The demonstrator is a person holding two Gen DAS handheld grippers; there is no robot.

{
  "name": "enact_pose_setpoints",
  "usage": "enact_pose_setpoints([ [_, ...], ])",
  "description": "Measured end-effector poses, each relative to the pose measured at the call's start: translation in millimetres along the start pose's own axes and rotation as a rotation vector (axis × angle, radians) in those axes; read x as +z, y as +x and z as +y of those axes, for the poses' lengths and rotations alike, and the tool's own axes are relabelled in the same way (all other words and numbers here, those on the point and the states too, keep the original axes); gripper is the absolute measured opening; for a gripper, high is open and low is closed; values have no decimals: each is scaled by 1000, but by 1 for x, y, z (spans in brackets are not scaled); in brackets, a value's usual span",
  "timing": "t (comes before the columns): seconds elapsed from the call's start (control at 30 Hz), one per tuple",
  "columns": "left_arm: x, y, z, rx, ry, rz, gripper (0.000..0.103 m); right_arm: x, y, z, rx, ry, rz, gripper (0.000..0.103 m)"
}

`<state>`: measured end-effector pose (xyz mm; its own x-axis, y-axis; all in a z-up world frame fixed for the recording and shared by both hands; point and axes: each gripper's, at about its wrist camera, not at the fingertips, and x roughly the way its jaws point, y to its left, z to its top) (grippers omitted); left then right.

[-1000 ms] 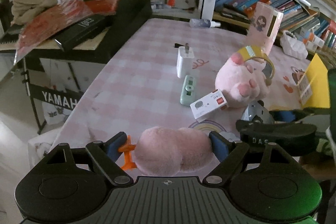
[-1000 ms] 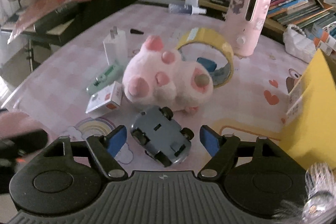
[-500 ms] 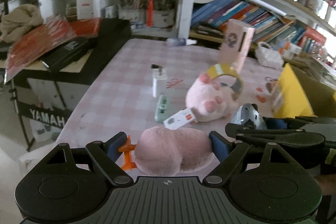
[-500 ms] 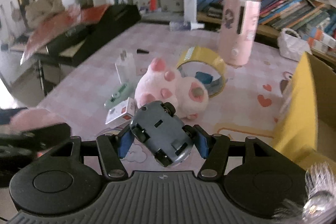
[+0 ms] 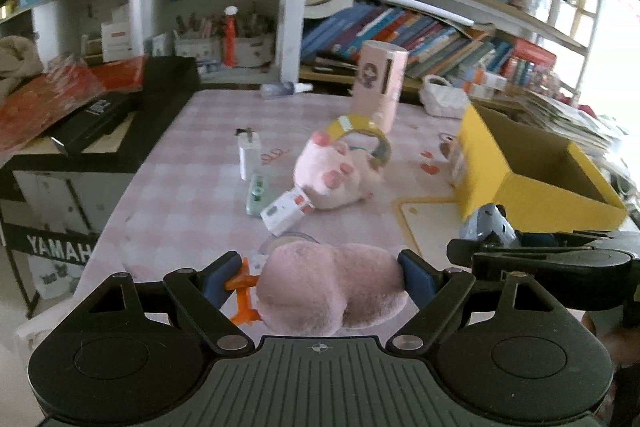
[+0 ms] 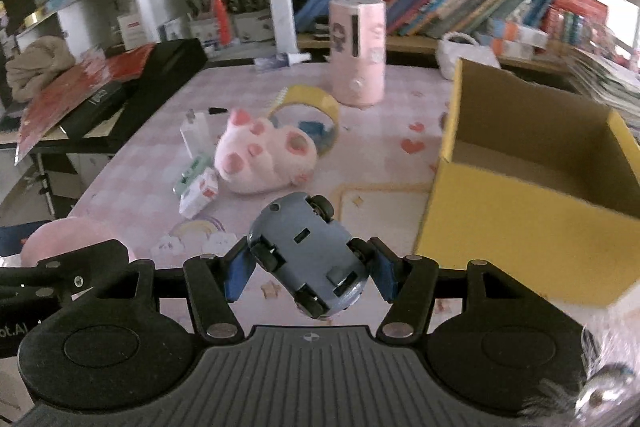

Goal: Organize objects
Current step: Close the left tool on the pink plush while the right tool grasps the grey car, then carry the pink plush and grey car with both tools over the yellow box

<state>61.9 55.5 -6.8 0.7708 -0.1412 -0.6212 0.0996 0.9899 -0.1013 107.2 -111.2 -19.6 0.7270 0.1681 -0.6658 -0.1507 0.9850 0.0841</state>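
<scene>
Both grippers have lifted since a second ago: the toy car, then loose on the table between parted fingers, is now clamped in the right gripper and raised above the pink tablecloth. It sits upside down and skewed, wheels up, pinched near its corners, so it can twist out or roll free if the hand tilts. The left gripper stays clenched on the pink plush, orange feet poking out beside the left finger; soft fur compresses, so the hold may creep. Right gripper passes just beside the left in the left wrist view, so collision risk on any inward swing. Further out, the yellow box stands open on the right, probably the drop target; its near wall is tall, and a low approach would clip it. Beyond, the pink pig plush, tape roll and small white carton lie untouched.
</scene>
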Motion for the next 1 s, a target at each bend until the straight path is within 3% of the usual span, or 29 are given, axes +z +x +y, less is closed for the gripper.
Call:
enact_pose_setpoints([
  [0.7,-43,-43,-27,-145,133,25,86,-79,-77,-11,-148,161,10,58],
  [1.0,-52,-50,-55,-242,225,27,86,-113,-109,-25,-228,250,-1,58],
])
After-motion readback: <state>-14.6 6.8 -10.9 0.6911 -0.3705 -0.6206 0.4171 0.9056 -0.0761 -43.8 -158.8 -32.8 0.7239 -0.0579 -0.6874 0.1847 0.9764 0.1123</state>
